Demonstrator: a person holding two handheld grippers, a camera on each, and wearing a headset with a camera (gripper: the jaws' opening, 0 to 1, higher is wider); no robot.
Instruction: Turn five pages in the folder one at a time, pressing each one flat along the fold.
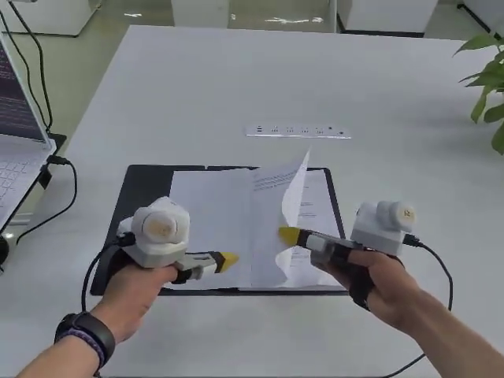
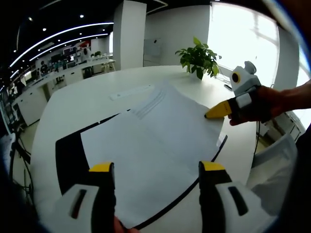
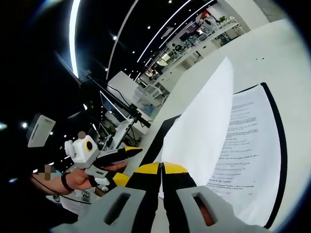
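A black folder (image 1: 142, 185) lies open on the white table, with printed pages across it. My right gripper (image 1: 288, 235) is shut on the lower edge of one page (image 1: 293, 193), which stands lifted and curled over the right half. In the right gripper view that page (image 3: 204, 131) rises from between the yellow tips of my right gripper (image 3: 161, 168), with the printed page (image 3: 248, 145) under it to the right. My left gripper (image 1: 228, 261) hovers open over the folder's lower left, and in its own view my left gripper (image 2: 156, 167) stands over the left pages (image 2: 146, 145), with nothing between its fingers.
A white power strip (image 1: 298, 131) lies beyond the folder. A laptop (image 1: 14, 134) with cables sits at the left edge. A potted plant (image 1: 488, 87) stands at the far right. Open tabletop lies around the folder.
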